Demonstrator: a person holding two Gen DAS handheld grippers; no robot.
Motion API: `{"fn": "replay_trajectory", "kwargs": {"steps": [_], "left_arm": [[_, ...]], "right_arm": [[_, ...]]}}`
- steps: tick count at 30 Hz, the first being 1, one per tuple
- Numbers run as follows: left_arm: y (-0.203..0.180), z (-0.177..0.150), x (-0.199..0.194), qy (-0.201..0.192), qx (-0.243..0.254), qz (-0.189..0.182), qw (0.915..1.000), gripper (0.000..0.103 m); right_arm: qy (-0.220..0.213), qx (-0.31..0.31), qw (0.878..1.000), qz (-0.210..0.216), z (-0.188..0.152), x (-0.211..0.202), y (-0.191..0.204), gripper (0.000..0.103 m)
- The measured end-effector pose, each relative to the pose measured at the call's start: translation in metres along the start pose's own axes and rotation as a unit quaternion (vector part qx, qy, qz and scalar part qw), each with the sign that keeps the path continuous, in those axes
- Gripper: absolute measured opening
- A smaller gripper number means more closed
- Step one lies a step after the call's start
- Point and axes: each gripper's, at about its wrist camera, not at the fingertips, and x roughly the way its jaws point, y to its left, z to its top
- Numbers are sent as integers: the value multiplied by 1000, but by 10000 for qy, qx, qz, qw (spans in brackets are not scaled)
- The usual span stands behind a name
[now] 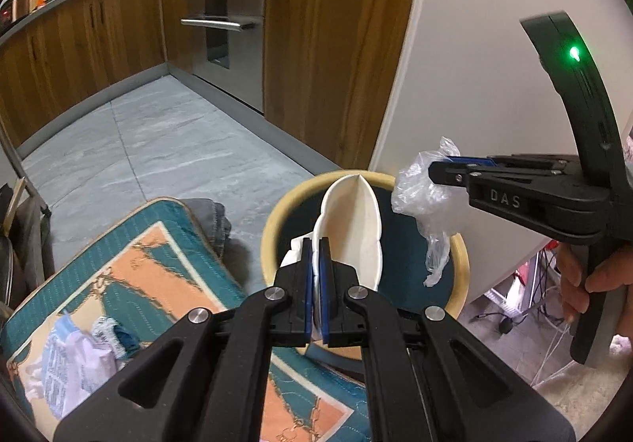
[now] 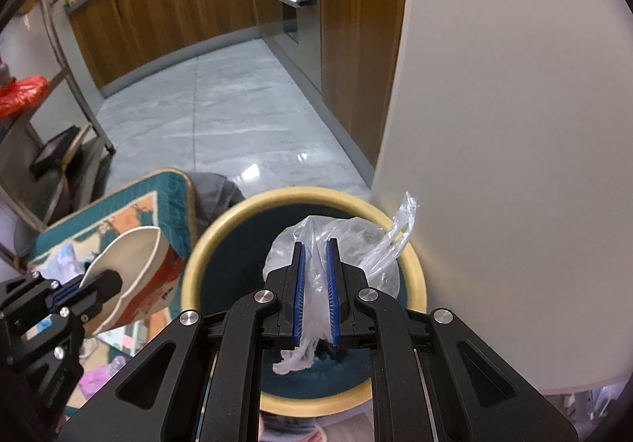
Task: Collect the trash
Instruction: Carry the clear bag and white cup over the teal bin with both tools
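A round bin (image 1: 273,220) (image 2: 198,268) with a yellow rim and dark teal inside stands on the floor beside a white wall. My left gripper (image 1: 315,248) is shut on a squashed white paper cup (image 1: 356,228) with a red printed outside (image 2: 134,276), held over the bin's near left rim. My right gripper (image 2: 315,244) (image 1: 439,171) is shut on a crumpled clear plastic bag (image 2: 348,240) (image 1: 423,196), which hangs above the bin's opening. A hand (image 1: 585,276) holds the right gripper's handle.
A teal and orange cushion (image 1: 130,264) (image 2: 130,204) lies left of the bin with wrappers (image 1: 75,359) on it. Grey cloth (image 1: 209,220) sits behind it. Wooden cabinets and an oven (image 1: 221,14) line the grey tiled floor. A metal rack (image 2: 59,86) stands at left. Cables (image 1: 514,323) lie at right.
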Motion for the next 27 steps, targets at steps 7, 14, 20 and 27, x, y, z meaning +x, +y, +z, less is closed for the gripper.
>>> {"fn": "replay_trajectory", "kwargs": {"steps": [7, 14, 20, 27], "left_arm": [[-4, -8, 35, 338, -21, -211, 9992, 2], [-13, -10, 58, 486, 26, -285, 9984, 2], [-19, -11, 69, 562, 121, -365, 9977, 2], [-23, -15, 72, 676, 270, -335, 9968, 12]], "right_arm": [[376, 21, 9993, -77, -12, 23, -17, 12], [648, -80, 9978, -104, -20, 39, -21, 12], [689, -60, 9975, -123, -20, 45, -25, 12], [747, -81, 9971, -137, -20, 52, -22, 12]]}}
